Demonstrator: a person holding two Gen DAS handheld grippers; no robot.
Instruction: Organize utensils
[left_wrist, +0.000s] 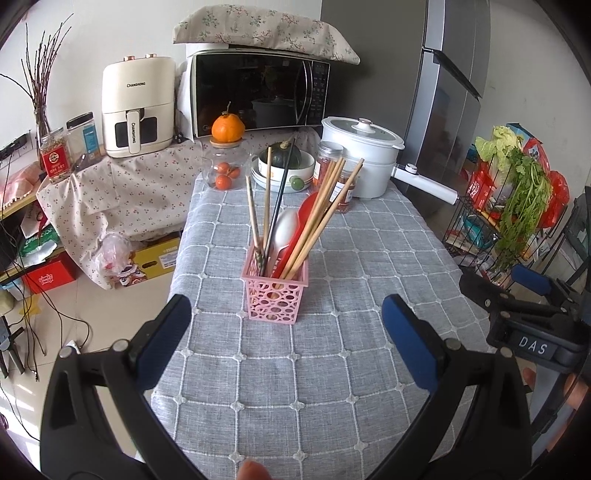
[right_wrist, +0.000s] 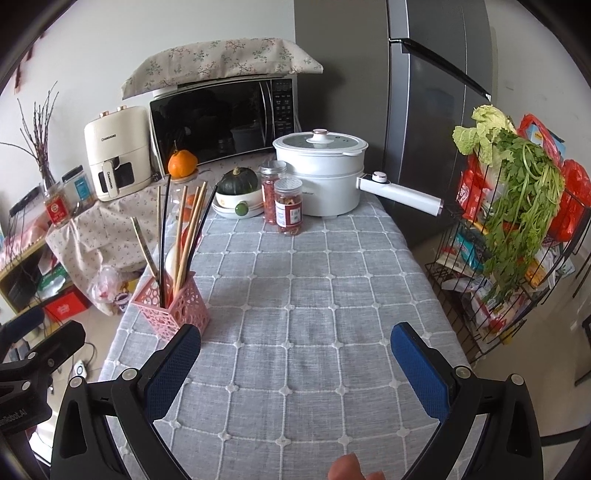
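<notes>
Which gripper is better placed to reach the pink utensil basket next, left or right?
Left, probably. The pink basket sits dead ahead between the open left gripper fingers. For the open right gripper it stands off to the left side.

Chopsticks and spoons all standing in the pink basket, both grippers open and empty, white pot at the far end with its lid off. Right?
Not quite: the white pot has its lid on, as the right wrist view shows. The rest holds: chopsticks and spoons stand in the pink basket, and the left gripper and right gripper are open and empty.
</notes>
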